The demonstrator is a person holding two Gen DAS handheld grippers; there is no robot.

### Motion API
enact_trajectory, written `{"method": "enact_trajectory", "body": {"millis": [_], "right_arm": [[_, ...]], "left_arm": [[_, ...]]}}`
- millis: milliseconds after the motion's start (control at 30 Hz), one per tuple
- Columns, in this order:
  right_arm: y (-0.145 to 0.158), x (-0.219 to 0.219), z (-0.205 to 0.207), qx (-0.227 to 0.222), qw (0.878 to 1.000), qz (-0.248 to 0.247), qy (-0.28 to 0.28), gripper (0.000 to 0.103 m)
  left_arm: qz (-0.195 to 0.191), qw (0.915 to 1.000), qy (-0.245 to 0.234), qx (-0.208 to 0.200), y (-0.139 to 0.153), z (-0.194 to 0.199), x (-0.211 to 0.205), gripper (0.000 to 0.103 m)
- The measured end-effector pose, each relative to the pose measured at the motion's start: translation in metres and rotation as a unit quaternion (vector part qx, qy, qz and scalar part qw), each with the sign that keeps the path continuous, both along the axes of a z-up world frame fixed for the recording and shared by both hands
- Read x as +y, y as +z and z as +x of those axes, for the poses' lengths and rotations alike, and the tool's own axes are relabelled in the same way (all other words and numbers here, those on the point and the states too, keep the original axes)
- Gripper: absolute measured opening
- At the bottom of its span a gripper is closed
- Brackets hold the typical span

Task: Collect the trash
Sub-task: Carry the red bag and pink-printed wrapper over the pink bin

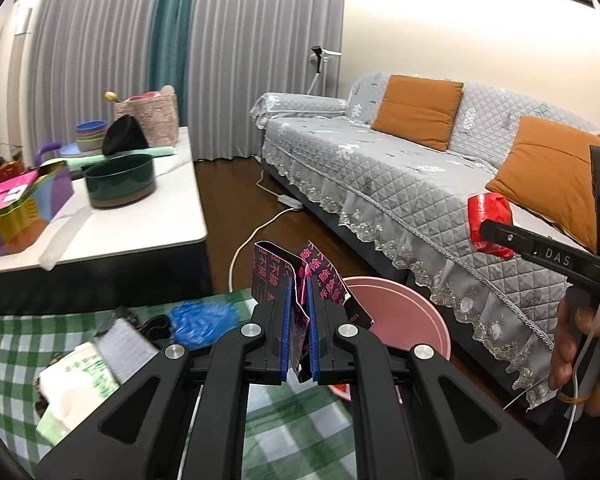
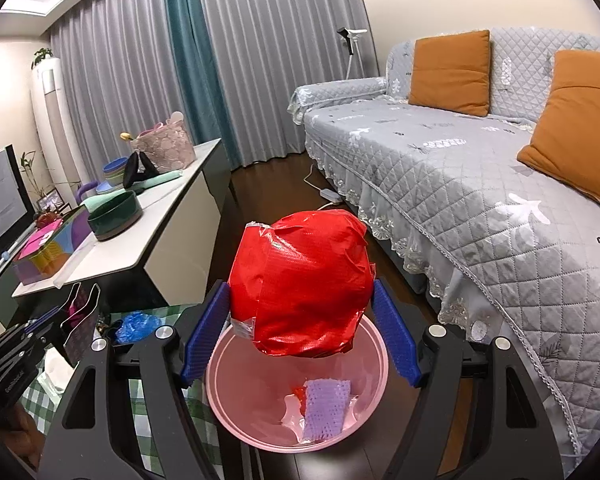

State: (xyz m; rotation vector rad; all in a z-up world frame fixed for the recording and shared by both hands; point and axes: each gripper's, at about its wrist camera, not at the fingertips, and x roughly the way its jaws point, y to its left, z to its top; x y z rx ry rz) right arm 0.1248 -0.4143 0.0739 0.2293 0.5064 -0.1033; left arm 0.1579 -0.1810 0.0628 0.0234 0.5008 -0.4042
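My left gripper [image 1: 299, 300] is shut on a crumpled black and pink wrapper [image 1: 300, 276], held above the green checked cloth beside the pink bin [image 1: 416, 312]. My right gripper [image 2: 300, 320] is shut on a red taped ball of trash [image 2: 300, 280] and holds it directly over the pink bin [image 2: 236, 412]. The bin holds a purple mesh piece [image 2: 326, 408] and some clear and red scraps. The right gripper with the red ball [image 1: 490, 220] shows at the right of the left wrist view. The left gripper with the wrapper [image 2: 78, 320] shows at the left of the right wrist view.
A green checked cloth [image 1: 16, 344] carries a blue plastic glove [image 1: 202, 322], a white and green bag [image 1: 80, 384] and a grey pad [image 1: 124, 346]. A white table [image 1: 140, 216] holds bowls and boxes. A grey sofa [image 2: 460, 184] stands right, with a white cable [image 1: 256, 236] on the floor.
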Motion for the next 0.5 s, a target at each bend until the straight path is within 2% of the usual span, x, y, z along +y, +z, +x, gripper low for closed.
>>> {"method": "enact_trajectory", "body": {"millis": [500], "right_arm": [[-0.013, -0.009, 0.021, 0.017, 1.0, 0.006, -0.011, 0.072]], "left_arm": [[0.0, 0.9992, -0.034, 0.022, -0.024, 0.034, -0.039, 0.007]]}}
